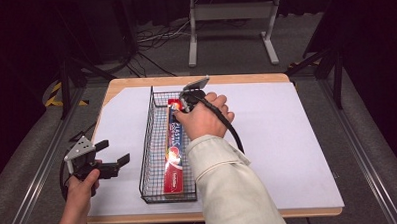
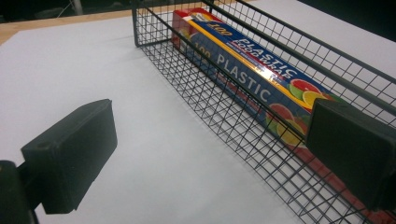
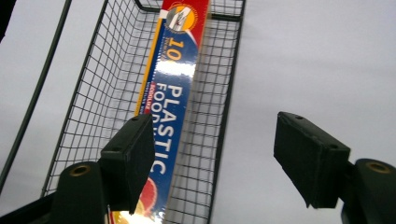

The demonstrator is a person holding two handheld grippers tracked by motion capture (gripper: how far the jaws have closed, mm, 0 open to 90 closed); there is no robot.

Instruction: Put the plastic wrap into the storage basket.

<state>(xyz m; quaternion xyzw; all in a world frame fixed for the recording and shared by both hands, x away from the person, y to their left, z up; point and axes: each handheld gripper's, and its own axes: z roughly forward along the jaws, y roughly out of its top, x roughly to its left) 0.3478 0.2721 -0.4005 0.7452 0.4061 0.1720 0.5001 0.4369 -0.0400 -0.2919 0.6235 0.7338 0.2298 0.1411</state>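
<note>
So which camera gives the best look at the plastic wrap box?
The left gripper view: the plastic wrap box lies unobstructed in the wire basket. In the high view the right hand covers part; the right gripper view has a jaw across it.

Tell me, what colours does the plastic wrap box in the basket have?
The box is blue and red with a yellow stripe and fruit pictures, clearest in the left gripper view.

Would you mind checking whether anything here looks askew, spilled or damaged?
Nothing stands out: the long red-and-blue plastic wrap box lies flat and lengthwise inside the black wire basket, which sits squarely on the white table sheet.
</note>
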